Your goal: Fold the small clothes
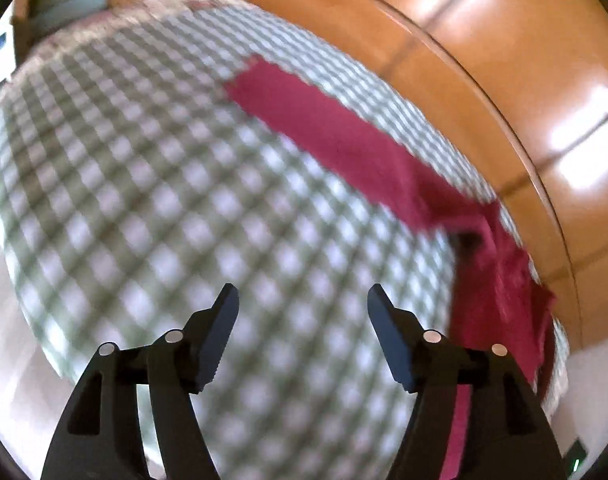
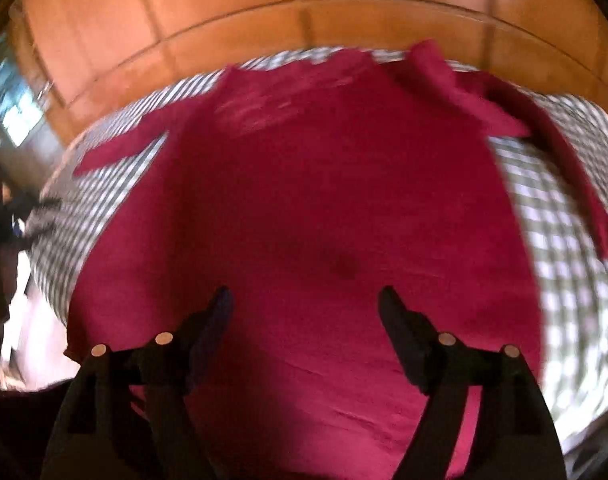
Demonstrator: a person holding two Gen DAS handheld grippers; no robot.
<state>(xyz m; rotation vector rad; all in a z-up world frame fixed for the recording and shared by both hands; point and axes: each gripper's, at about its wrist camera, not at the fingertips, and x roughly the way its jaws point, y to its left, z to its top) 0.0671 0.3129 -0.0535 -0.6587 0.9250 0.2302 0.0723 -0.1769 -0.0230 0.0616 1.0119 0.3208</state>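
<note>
Both grippers gape, holding nothing — left gripper [image 1: 302, 300] over checked cloth [image 1: 144, 184], right gripper [image 2: 305, 300] over the red garment [image 2: 304, 200]

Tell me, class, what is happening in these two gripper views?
A person holds a gripper in each hand over a red long-sleeved top spread flat on a green-and-white checked cloth. The right gripper is open above the body of the top, gripping nothing. The left gripper is also open, over bare checked cloth, with one sleeve stretched out ahead to its right. The top's sleeves lie outspread, so no fold looks made yet. Both views are motion-blurred.
</note>
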